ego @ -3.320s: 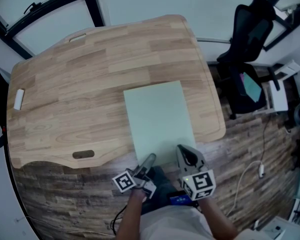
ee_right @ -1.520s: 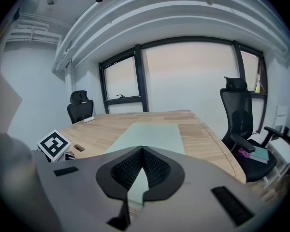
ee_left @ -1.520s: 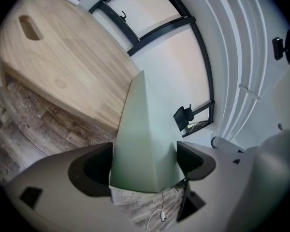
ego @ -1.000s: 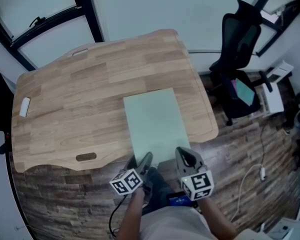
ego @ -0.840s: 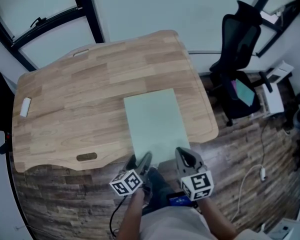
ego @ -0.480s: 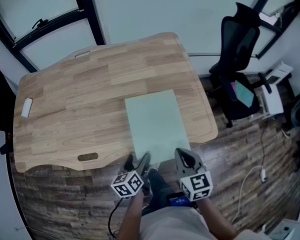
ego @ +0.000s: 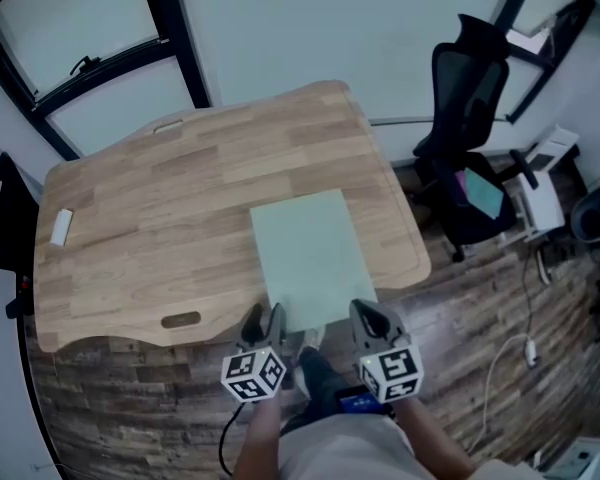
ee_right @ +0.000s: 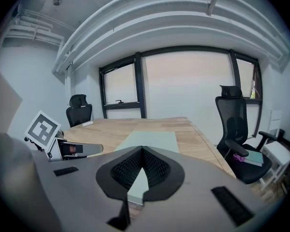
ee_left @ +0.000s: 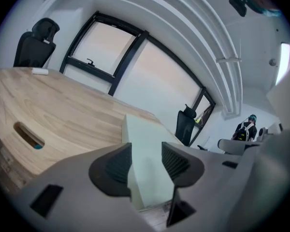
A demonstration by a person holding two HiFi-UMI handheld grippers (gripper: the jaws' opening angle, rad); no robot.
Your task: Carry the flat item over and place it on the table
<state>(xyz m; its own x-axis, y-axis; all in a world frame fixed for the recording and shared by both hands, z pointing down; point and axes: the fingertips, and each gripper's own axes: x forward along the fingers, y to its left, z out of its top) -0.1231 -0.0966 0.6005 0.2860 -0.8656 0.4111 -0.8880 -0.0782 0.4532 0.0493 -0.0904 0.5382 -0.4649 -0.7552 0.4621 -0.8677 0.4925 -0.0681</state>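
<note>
Pale green board [ego: 310,258] lies flat on the table [ego: 160,198], at its near edge, in our head view. From the left gripper [ee_left: 146,154] we see jaws that have just been closing, half apart, gripping nothing, the board beyond them. The right gripper's [ee_right: 142,151] jaws meet, empty. We judge placement done.

The right gripper [ee_right: 142,150] is seen with its dark ribbed jaws brought together at the tips, low over the near edge of a pale green flat rectangular sheet [ee_right: 154,139]. The sheet is laid flat on a light wooden table [ee_right: 195,132]. A black mesh office chair [ee_right: 233,122] is seen just beyond the table's right side, and black-framed windows [ee_right: 137,88] behind.
</note>
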